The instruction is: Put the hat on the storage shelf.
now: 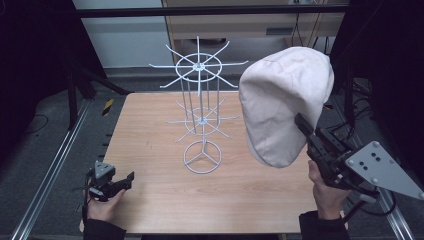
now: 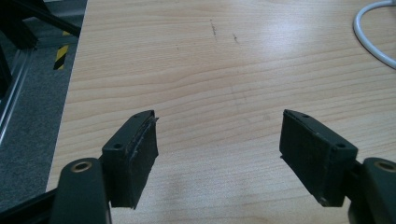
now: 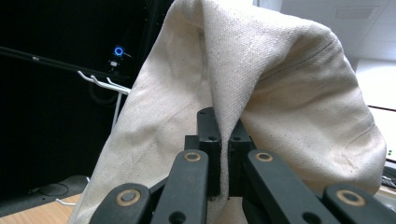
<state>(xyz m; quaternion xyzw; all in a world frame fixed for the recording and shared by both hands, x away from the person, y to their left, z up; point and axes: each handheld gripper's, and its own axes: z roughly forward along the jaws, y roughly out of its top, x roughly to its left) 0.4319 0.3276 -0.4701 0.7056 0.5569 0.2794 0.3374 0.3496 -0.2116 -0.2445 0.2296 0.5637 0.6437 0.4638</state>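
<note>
over the right side of the bench my right gripper holds a cream cloth cap up in the air, fingers pinching a fold of its fabric between them. the cap hangs clear of the wood, just to the right of the white wire rack, level with its upper ring of hooks and not touching it as far as i can tell. the rack stands upright near the middle of the bench. at the near left corner my left gripper sits low over the bench, fingers spread wide with only bare wood between them.
</note>
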